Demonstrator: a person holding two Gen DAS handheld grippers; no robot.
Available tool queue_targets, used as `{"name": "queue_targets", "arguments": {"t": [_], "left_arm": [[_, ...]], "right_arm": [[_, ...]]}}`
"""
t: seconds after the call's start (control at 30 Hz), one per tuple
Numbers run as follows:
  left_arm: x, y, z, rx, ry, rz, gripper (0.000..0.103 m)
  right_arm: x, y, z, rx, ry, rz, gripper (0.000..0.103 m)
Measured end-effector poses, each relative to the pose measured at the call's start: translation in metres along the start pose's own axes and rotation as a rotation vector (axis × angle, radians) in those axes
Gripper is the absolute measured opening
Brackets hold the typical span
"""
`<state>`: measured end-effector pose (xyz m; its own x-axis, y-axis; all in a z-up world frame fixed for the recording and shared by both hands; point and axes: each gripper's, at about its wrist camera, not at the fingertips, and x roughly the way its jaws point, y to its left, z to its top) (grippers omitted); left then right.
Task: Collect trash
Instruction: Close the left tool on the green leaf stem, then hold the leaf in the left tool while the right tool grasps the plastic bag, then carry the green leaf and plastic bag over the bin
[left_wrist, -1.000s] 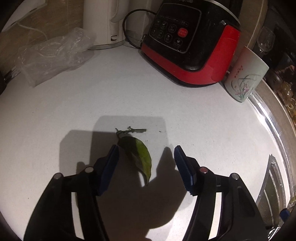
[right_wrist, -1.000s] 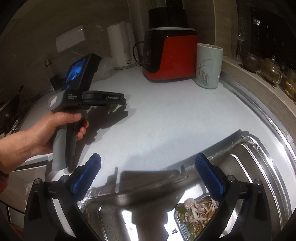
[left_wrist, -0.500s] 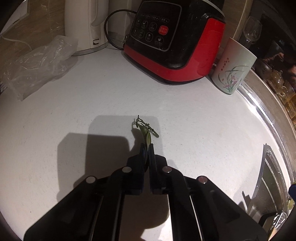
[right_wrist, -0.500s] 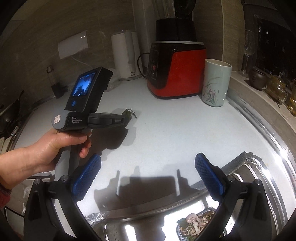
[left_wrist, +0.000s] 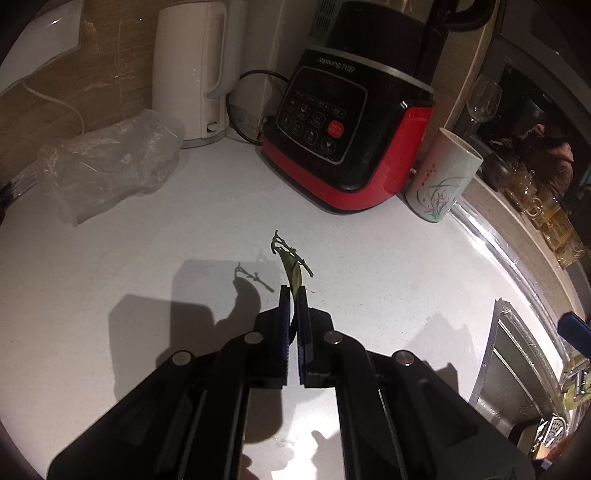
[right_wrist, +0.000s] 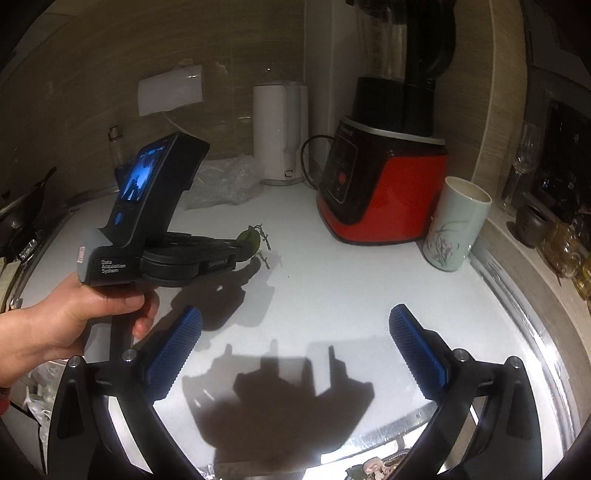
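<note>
Lifted: leaf pinched in left gripper.

Gleaming glossy red and black plastic on the blender. Looking smooth and matt, the white counter. Crinkling clear and shiny, the plastic bag. Glazed, the cup. Showing knurled blue pads, matt black plastic.

- The right gripper hangs over the white counter, its blue pads spread wide, nothing between them.
- Off to its left, a bare hand grips the left gripper, pinched on a green leaf held clear of the counter.
- Behind stand a red blender base and a flowered cup.
</note>
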<state>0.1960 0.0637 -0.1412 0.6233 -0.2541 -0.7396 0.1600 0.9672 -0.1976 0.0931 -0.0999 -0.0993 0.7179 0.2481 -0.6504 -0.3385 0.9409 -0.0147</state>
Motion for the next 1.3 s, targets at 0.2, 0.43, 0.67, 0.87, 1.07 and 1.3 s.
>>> {"name": "queue_targets", "arguments": {"t": [0.2,0.43,0.67,0.87,1.07,1.3], "left_arm": [[-0.044,0.049,0.001,-0.02,-0.056,0.06,0.003],[-0.084,0.109,-0.002,-0.072,-0.09,0.14,0.003],[-0.11,0.149,-0.01,-0.137,-0.108,0.185,0.003],[-0.129,0.166,-0.017,-0.164,-0.117,0.212,0.003],[-0.143,0.176,-0.026,-0.2,-0.117,0.24,0.003],[-0.151,0.18,-0.037,-0.205,-0.108,0.263,0.003]], "right_arm": [[0.037,0.031,0.038,-0.093,-0.018,0.049,0.101],[0.104,0.07,0.08,-0.192,-0.02,0.121,0.101],[0.198,0.104,0.121,-0.208,0.025,0.211,0.101],[0.264,0.138,0.155,-0.23,0.026,0.167,0.101],[0.316,0.182,0.167,-0.417,0.024,0.038,0.101],[0.34,0.174,0.166,-0.33,0.143,0.155,0.01]]}}
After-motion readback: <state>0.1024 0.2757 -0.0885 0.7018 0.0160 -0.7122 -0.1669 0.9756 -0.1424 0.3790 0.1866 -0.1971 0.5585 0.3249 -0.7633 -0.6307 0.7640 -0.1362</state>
